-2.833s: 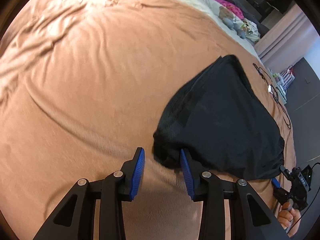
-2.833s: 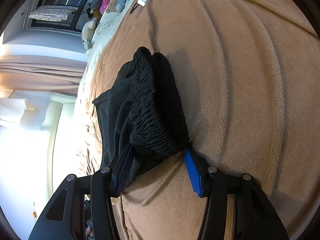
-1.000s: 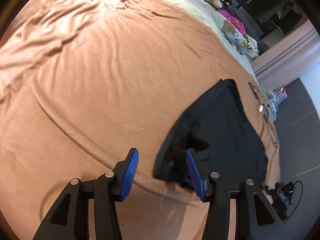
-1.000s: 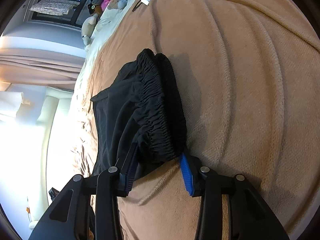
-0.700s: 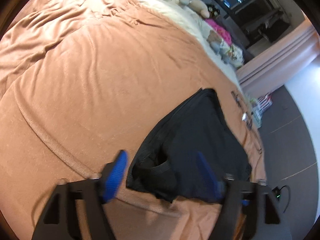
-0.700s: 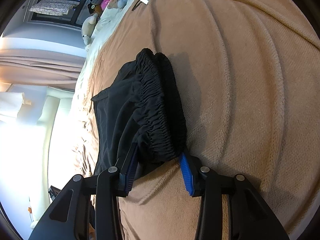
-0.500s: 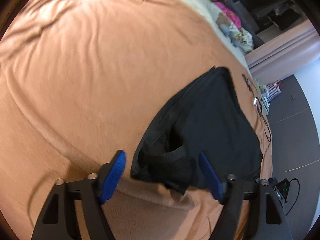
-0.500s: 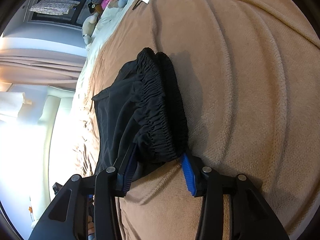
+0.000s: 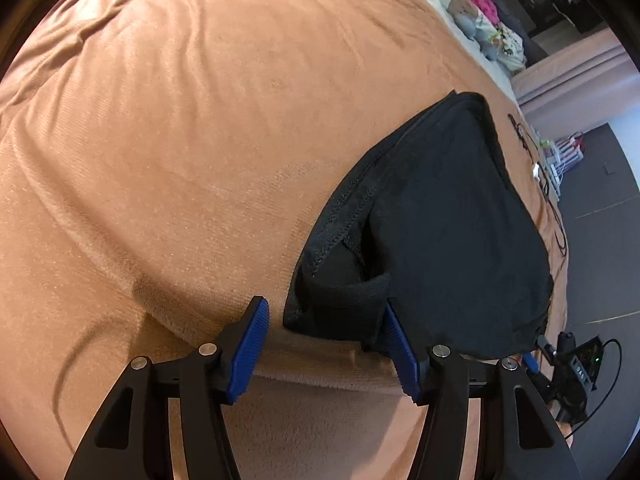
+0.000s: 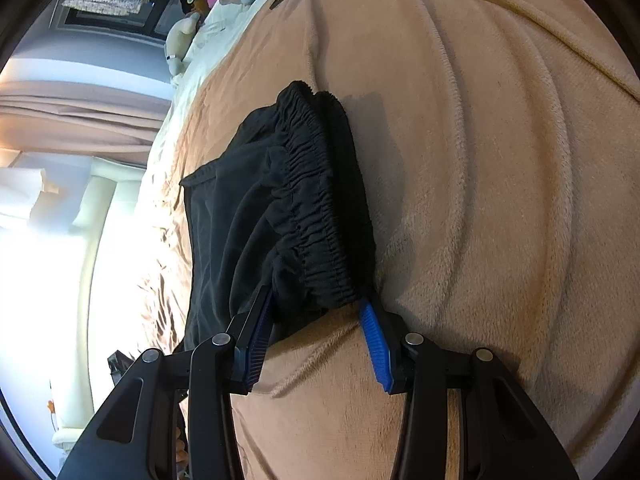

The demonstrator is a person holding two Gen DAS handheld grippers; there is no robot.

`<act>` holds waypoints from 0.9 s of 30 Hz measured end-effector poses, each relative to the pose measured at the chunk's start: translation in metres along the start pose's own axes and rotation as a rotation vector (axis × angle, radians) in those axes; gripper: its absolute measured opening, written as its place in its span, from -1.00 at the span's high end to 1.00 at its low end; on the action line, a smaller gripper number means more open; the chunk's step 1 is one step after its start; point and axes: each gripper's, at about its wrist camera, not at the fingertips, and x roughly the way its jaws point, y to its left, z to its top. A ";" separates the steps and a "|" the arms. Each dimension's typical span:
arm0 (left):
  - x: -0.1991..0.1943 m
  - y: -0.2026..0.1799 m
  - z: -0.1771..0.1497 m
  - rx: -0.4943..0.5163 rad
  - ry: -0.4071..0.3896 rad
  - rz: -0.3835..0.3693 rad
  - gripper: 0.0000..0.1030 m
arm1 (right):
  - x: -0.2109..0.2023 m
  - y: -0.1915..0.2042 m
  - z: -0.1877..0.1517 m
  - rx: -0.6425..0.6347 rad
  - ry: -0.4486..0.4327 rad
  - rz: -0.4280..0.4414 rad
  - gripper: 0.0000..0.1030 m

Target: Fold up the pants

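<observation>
Pants: the black pants [image 9: 452, 220] lie folded in a small pile on the bed, on the tan blanket [image 9: 180, 140], near the edge.
Waistband: the stretchy waistband [image 10: 320, 208] is on the right side of the pile, bunched and doubled over.
Right hand-held gripper [image 10: 318, 334]: its blue pads sit on both sides of the waistband end and squeeze it. I think it pins that side so the pile does not slide.
Left hand-held gripper [image 9: 326, 344]: half wide, its jaws have just been closing a little. A loose hem corner [image 9: 340, 300] sits between the pads, but the left pad is not touching it.
Why: this corner pokes out, so it likely needs tucking in.
Far side: soft toys [image 9: 472, 16] lie near the pillows, well apart.
</observation>
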 end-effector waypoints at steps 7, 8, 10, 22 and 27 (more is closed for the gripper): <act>0.006 -0.001 0.002 -0.016 -0.025 -0.035 0.30 | 0.008 -0.001 0.005 0.015 -0.010 0.022 0.20; 0.008 -0.003 0.001 -0.011 -0.002 -0.064 0.71 | 0.009 -0.002 0.005 0.013 -0.012 0.024 0.20; 0.009 -0.006 -0.004 0.000 0.019 -0.081 0.76 | 0.011 -0.003 0.006 0.015 -0.016 0.033 0.21; -0.043 -0.019 -0.012 0.023 -0.097 -0.096 0.83 | -0.008 0.007 -0.001 -0.050 -0.046 0.103 0.64; -0.063 -0.013 -0.030 0.010 -0.103 -0.115 0.83 | -0.017 0.009 -0.011 -0.066 -0.038 0.101 0.65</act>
